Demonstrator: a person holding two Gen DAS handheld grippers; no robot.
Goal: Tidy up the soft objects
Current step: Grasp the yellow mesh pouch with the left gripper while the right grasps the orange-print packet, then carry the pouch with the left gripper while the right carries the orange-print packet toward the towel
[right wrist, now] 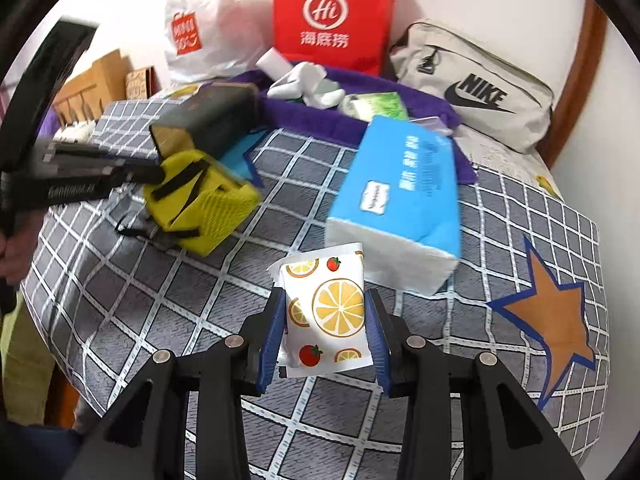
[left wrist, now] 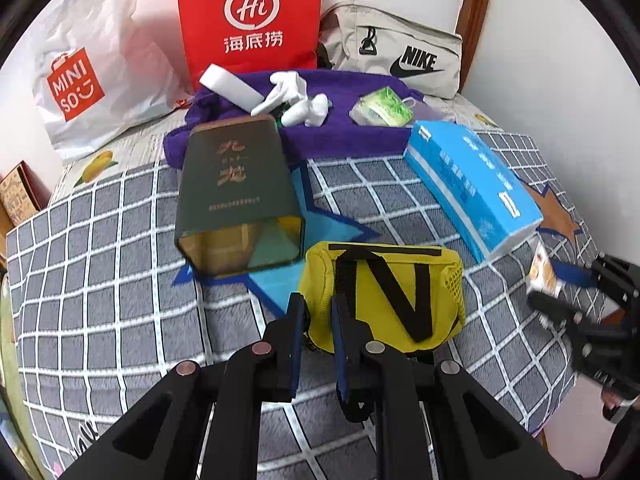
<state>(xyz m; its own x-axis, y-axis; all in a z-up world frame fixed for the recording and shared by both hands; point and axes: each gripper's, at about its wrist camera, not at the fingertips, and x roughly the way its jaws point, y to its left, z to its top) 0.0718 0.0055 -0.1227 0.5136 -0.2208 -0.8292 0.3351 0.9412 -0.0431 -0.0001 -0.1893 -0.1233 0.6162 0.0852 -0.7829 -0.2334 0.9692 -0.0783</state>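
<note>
A yellow pouch [left wrist: 392,292] with black straps lies on the grey checked blanket [left wrist: 100,280]. My left gripper [left wrist: 318,316] is shut on the pouch's left edge, with yellow fabric pinched between the blue pads. In the right wrist view, the left gripper [right wrist: 148,172] reaches in from the left onto the pouch [right wrist: 200,196]. My right gripper [right wrist: 326,298] is shut on a small white tissue pack [right wrist: 332,308] printed with lemons and strawberries, held just above the blanket. The left wrist view shows the right gripper [left wrist: 560,292] blurred at the right edge.
A blue tissue pack [left wrist: 472,184] lies right of the pouch, and an open dark green box [left wrist: 236,196] lies on its side behind it. A purple towel [left wrist: 340,140] carries white socks [left wrist: 296,100] and a green packet [left wrist: 384,108]. Red, white and Nike bags line the wall.
</note>
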